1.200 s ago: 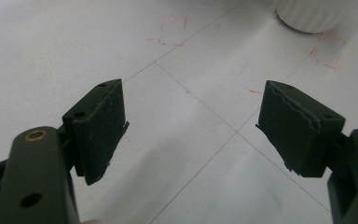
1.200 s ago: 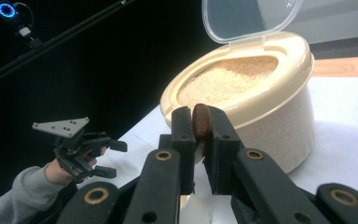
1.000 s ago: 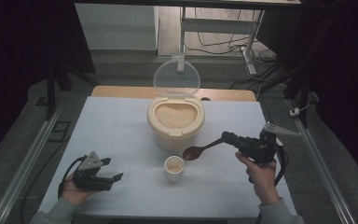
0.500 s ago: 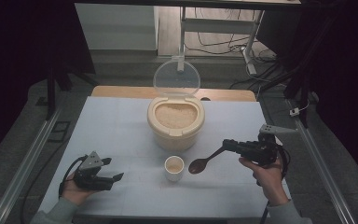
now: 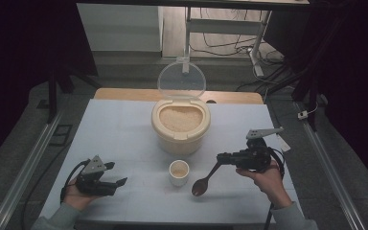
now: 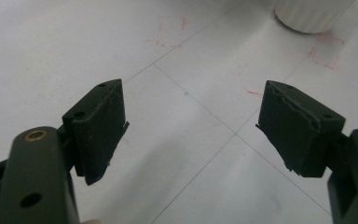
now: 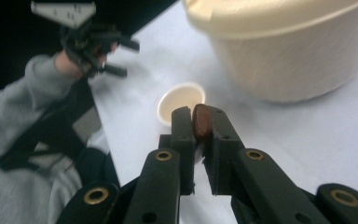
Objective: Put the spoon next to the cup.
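Note:
A cream rice container (image 5: 180, 125) stands mid-table, its clear lid (image 5: 181, 80) raised, grain showing inside. In front of it is a small white cup (image 5: 179, 172). My right gripper (image 5: 220, 157) is shut on the handle of a brown wooden spoon (image 5: 202, 184), whose bowl hangs low just right of the cup; whether it touches the table I cannot tell. In the right gripper view the jaws (image 7: 199, 117) pinch the spoon handle (image 7: 200, 122), with the cup (image 7: 182, 101) beyond. My left gripper (image 5: 118, 173) rests open at the front left, its jaws (image 6: 193, 114) wide apart over bare table.
The white table (image 5: 115, 134) has faint red pencil marks (image 6: 326, 51) near the cup's base (image 6: 307, 14). A metal rail (image 5: 24, 172) runs along the left side, another along the right. Cables and a stand lie on the floor behind.
My right gripper has carried the spoon right and down, from beside the cup's rim to low over the table right of the cup. The left gripper has stayed put.

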Demonstrator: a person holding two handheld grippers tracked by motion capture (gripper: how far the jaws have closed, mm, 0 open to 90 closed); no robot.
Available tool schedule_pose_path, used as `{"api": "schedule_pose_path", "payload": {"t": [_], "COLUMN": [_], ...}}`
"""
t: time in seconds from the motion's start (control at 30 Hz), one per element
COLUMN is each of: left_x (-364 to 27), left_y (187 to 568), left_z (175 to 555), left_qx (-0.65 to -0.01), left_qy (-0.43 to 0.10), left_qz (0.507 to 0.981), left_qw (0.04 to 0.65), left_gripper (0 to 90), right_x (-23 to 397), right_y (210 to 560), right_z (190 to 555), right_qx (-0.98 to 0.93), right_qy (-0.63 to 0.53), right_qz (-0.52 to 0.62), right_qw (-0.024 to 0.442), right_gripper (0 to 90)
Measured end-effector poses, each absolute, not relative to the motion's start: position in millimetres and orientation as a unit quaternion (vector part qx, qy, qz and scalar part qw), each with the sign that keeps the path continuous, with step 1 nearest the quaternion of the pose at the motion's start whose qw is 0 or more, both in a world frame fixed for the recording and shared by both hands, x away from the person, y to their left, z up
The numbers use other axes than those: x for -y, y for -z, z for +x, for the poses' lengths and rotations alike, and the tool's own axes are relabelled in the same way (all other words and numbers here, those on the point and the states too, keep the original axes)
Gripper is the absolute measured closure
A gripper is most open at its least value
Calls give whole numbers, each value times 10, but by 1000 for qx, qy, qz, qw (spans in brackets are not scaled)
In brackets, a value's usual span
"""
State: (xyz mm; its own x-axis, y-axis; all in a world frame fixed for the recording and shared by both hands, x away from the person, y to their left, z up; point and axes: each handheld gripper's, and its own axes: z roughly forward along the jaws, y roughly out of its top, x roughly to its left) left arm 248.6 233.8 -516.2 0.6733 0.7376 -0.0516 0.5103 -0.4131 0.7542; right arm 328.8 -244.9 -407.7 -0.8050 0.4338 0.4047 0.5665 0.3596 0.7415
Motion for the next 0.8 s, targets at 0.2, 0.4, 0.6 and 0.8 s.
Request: {"api": "schedule_pose_path", "payload": {"t": [0.2, 0.4, 0.6, 0.8], "left_x": [-2334, -2332, -2330, -2324], "left_y": [5165, 5165, 5165, 5169], "left_z": [2488, 2487, 2486, 2490], "left_qx": [-376, -376, -376, -375], "left_qy": [-146, -146, -147, -146], "left_qz": [829, 829, 829, 831], "left_qw": [388, 387, 387, 385], "left_gripper": [227, 227, 227, 226], "right_x": [2309, 2230, 2168, 2132], "right_y": [4174, 4260, 4359, 4513], "right_z": [3362, 3460, 3574, 3646], "right_qx": [845, 847, 852, 854], "right_qy": [438, 431, 422, 419], "right_qz": [-292, -297, -306, -310], "right_qw": [92, 94, 55, 6], "right_gripper": [825, 818, 754, 675]}}
